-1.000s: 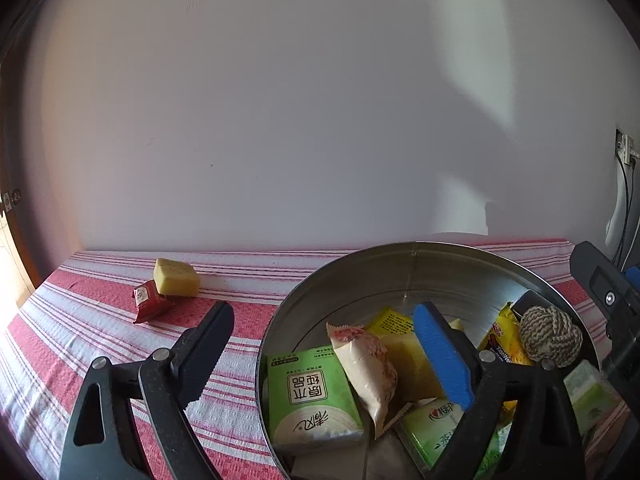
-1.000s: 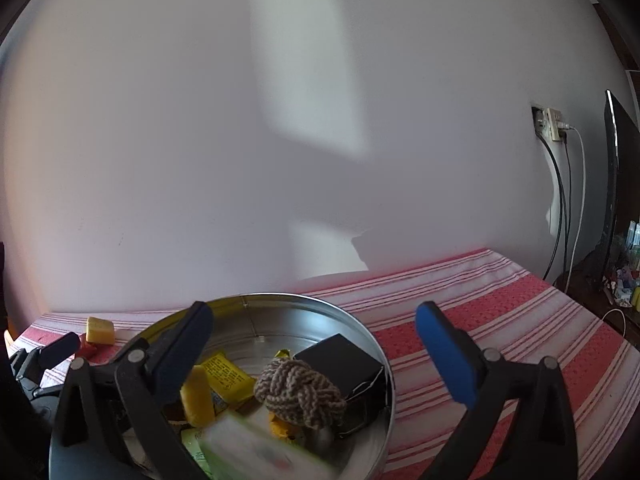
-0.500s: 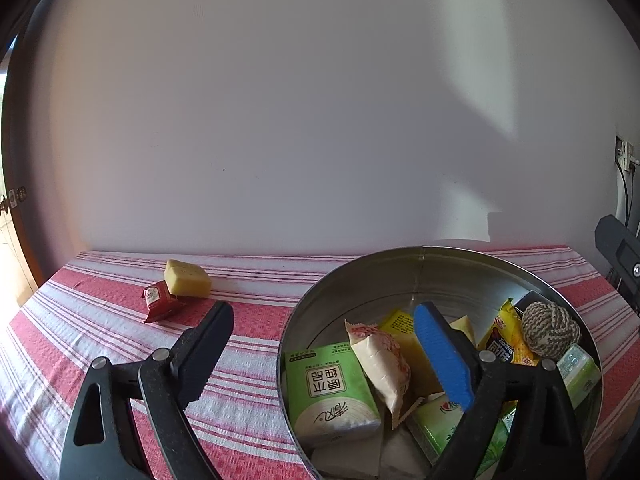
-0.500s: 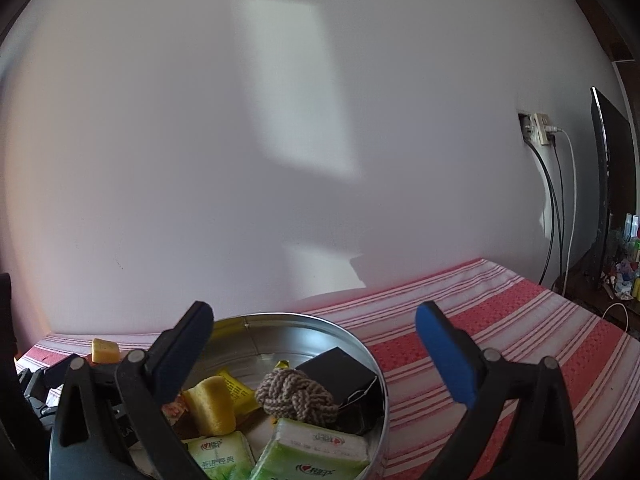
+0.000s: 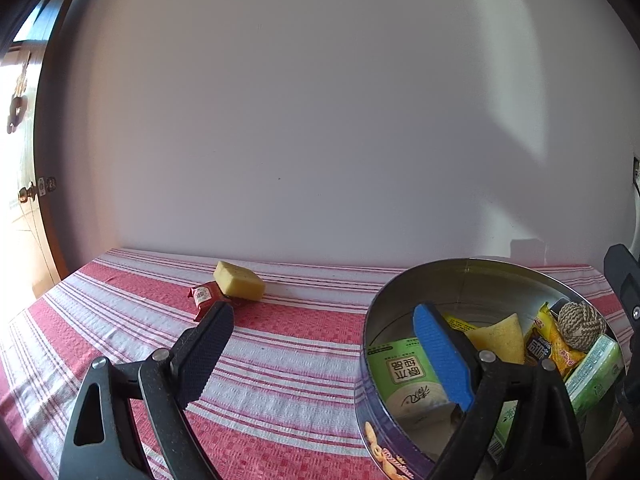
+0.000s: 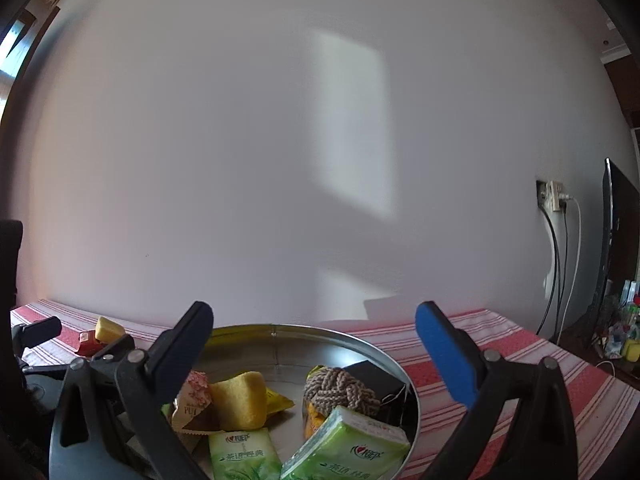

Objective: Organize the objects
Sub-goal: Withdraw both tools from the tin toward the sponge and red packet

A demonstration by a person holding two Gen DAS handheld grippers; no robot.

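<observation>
While the left gripper (image 5: 320,344) stands wide with nothing between the jaws, the loose pair is the target: yellow sponge block (image 5: 239,281) and red sachet (image 5: 205,295) on the striped cloth (image 5: 280,360), at about 11 o'clock from the gripper in the left wrist view, near the wall. The block overlaps the sachet's far end.

My read of the step: go for the block first, as it sits on top. Approach low with jaws straddling its short sides and close gently, since it looks soft. The sachet is flat; pinch an edge.

The right gripper (image 6: 316,344) is also wide and empty, over the tin (image 6: 304,330).

Count outside the tin: 1 block, 1 sachet. Inside, what I can make out: 1 rope knot ball (image 6: 340,390), 1 black box (image 6: 376,380), 1 yellow sponge (image 6: 240,400), at least 3 green tissue packs, and a few snack wrappers, number unclear.
</observation>
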